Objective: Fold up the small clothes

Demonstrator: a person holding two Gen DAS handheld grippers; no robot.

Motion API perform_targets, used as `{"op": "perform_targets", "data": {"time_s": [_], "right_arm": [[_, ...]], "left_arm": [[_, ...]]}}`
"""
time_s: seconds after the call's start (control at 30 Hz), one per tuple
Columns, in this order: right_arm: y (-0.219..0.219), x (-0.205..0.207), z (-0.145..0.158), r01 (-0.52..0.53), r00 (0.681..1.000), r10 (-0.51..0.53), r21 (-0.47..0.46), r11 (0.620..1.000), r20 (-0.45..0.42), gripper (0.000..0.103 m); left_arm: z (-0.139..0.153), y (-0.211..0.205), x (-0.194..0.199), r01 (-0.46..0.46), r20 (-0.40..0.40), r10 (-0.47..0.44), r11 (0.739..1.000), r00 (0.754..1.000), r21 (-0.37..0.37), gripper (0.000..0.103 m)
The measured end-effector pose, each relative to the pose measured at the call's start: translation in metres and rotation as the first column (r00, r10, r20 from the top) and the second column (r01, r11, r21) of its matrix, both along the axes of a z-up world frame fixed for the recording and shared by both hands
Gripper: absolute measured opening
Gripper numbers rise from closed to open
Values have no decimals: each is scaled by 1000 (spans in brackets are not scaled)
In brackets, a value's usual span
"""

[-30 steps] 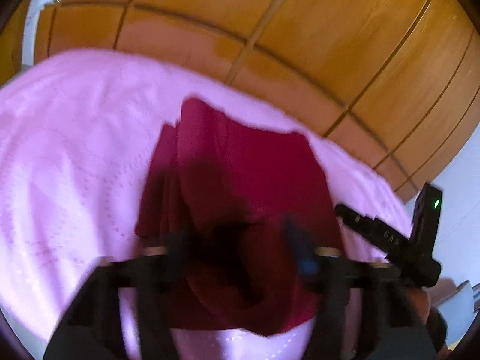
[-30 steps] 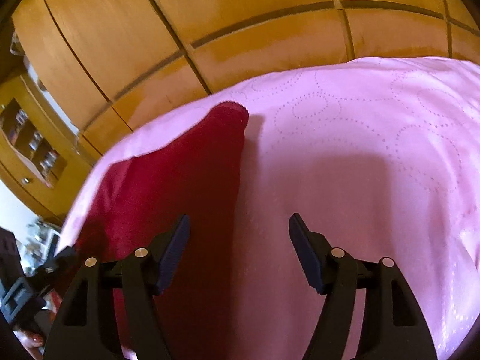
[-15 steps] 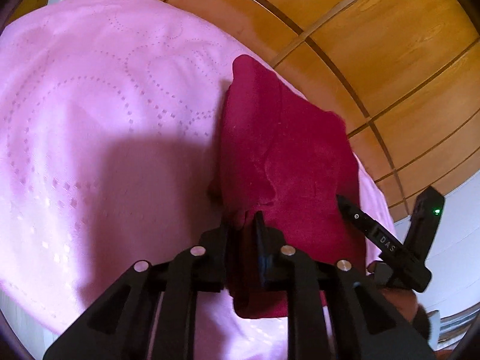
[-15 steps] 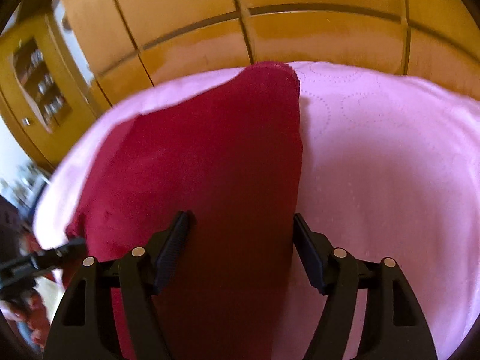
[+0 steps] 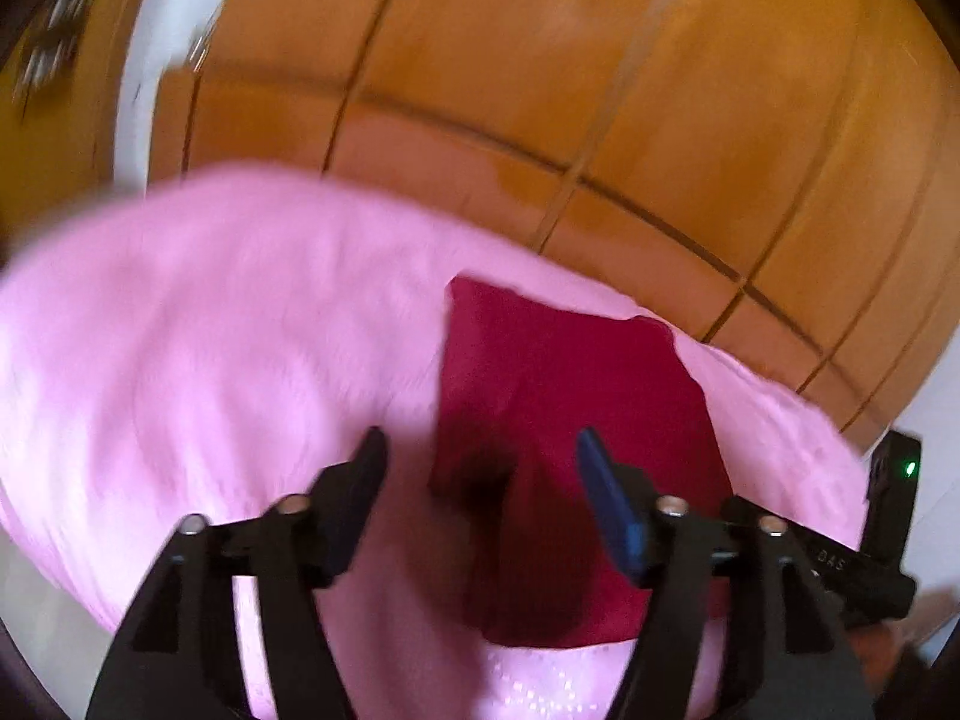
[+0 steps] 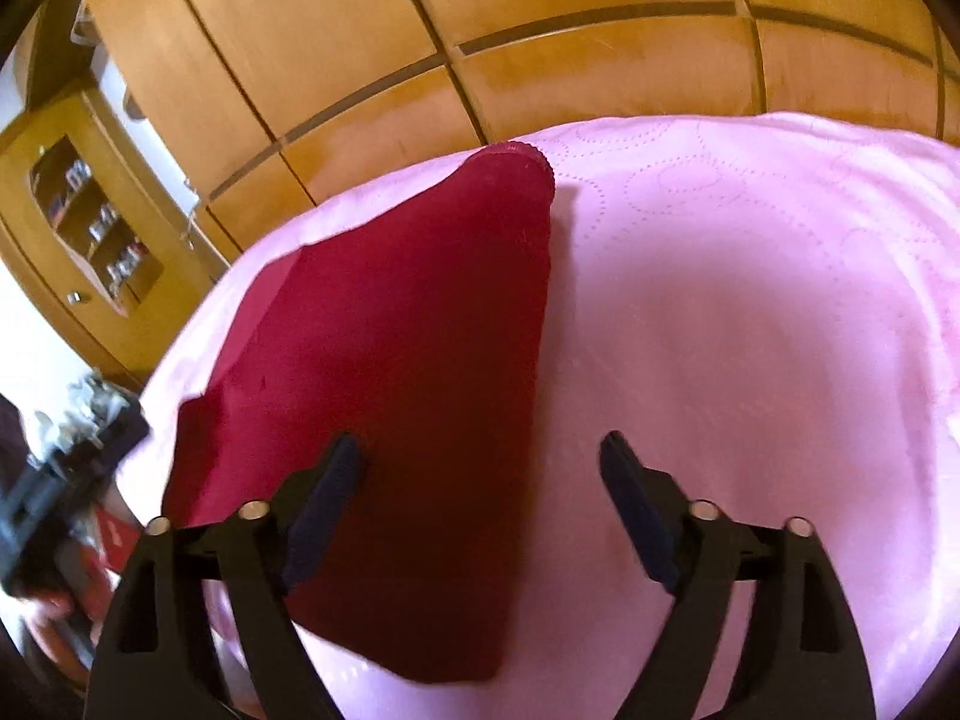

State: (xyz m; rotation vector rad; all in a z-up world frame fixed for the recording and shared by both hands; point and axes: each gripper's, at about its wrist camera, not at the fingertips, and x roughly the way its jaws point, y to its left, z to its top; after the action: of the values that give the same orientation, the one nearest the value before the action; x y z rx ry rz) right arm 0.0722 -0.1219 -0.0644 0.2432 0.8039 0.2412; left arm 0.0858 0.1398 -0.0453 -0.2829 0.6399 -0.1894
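The pink bedspread [image 6: 750, 330] fills most of what I see, with the wooden wardrobe [image 6: 540, 12] behind its far edge. On it lies the red garment [image 6: 408, 372], now a narrow folded strip running from near to far, flat, on the left part of the spread in my right view.

A moment ago my left tongs [image 5: 480, 468] were pinched shut on the near edge of the garment; they have just been opening, and now they stand apart with the cloth lying loose under the gap, not pressed by either pad. My right tongs [image 6: 480, 468] have been opening wider too; the left pad hangs over the red cloth and the right pad over bare pink, gripping nothing. So I judge this fold laid and let go, and the next thing is either one more fold across the length or to leave it.

At the far left in my right view stands a small shelf cabinet [image 6: 90, 222], well away from the work. Nothing lies on the spread near the garment to get in the way; only my other tongs [image 6: 54, 492] crowd the near left edge.
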Motion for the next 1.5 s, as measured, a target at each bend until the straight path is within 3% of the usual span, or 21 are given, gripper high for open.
{"op": "perform_targets", "data": {"time_s": [0.07, 0.13, 0.2, 0.27, 0.33, 0.43, 0.5, 0.67, 0.7, 0.83, 0.97, 1.1, 1.17, 1.27, 1.4, 1.5], "right_arm": [[10, 0, -4, -28, 1000, 27, -42, 999, -13, 84], [21, 4, -13, -52, 998, 49, -71, 996, -40, 84], [33, 2, -26, -91, 993, 84, -86, 992, -78, 84], [41, -5, -32, -109, 993, 102, -121, 987, -57, 84], [41, -8, -31, -125, 992, 120, -128, 984, -43, 84], [28, -3, -25, -123, 990, 119, -37, 992, -81, 84], [16, -5, -12, -86, 995, 86, 3, 996, -46, 84], [-11, -10, 30, -12, 992, 4, 61, 998, 127, 84], [-11, -4, 38, -19, 989, 12, 49, 999, 150, 84], [12, 37, 48, -74, 986, 81, -49, 996, 148, 58], [34, 82, 40, -118, 989, 121, -41, 992, 82, 56], [47, 112, 13, -115, 993, 111, -154, 981, -33, 47], [52, 123, -5, -124, 991, 113, -197, 972, -70, 47], [63, 122, -8, -106, 994, 100, -268, 958, -37, 47], [65, 108, -8, -84, 995, 98, -314, 946, 31, 47], [67, 102, -6, -78, 992, 107, -340, 937, 65, 47]], "left_arm": [[1, -20, 2, 44, 20, -46, 996, 999, 76, 70], [-12, -40, 14, 85, -27, -82, 985, 996, 152, 70], [-32, -46, 23, 76, -84, -61, 977, 995, 201, 64], [-59, -48, 28, 90, -152, -47, 954, 987, 287, 64], [-63, -38, 23, 99, -159, -63, 969, 985, 226, 64], [-60, -19, 23, 105, -185, -84, 989, 979, 104, 64], [-54, -13, 22, 88, -174, -74, 993, 982, 76, 64], [-11, -11, 17, 31, -20, -30, 998, 999, 61, 67], [-5, -15, 18, 31, 2, -31, 997, 1000, 69, 69], [8, -42, 47, 55, 9, -58, 985, 998, 165, 70], [-4, -62, 89, 94, -64, -81, 967, 995, 237, 69], [-35, -72, 115, 108, -158, -59, 939, 986, 328, 69], [-56, -71, 126, 155, -222, -89, 940, 971, 304, 72], [-64, -61, 129, 140, -213, -85, 955, 973, 261, 84], [-72, -39, 132, 127, -261, -100, 988, 960, 89, 87], [-70, -42, 118, 112, -228, -82, 986, 970, 121, 87]]}}
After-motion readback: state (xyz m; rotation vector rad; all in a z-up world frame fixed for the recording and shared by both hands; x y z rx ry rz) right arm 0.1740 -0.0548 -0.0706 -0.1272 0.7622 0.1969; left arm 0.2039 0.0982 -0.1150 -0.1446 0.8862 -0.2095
